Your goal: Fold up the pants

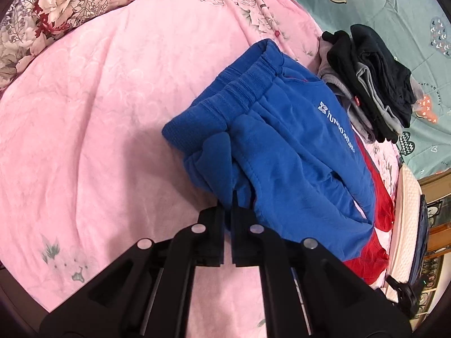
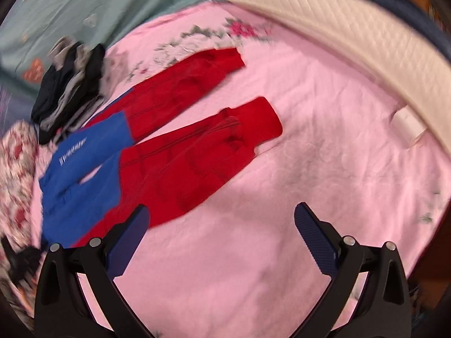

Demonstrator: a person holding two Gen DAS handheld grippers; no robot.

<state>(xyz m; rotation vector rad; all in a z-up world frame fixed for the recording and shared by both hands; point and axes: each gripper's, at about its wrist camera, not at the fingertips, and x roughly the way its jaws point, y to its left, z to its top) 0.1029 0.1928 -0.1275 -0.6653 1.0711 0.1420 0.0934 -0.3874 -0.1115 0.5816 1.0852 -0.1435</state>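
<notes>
The pants (image 1: 284,129) are blue at the top with red legs and white lettering, lying on a pink bedspread (image 1: 98,112). My left gripper (image 1: 228,205) is shut on a bunched fold of the blue fabric near the waistband end. In the right wrist view the pants (image 2: 174,140) stretch from the blue top at the left to two red legs spread apart toward the upper right. My right gripper (image 2: 221,225) is open and empty, above the pink bedspread (image 2: 310,155) just below the nearer red leg. That view is blurred.
A pile of black and grey clothes (image 1: 375,84) lies beyond the pants, also in the right wrist view (image 2: 70,84). A floral quilt (image 1: 56,8) lies at the far left, a teal sheet (image 1: 380,0) beyond. A white mattress edge (image 2: 352,36) bounds the bed.
</notes>
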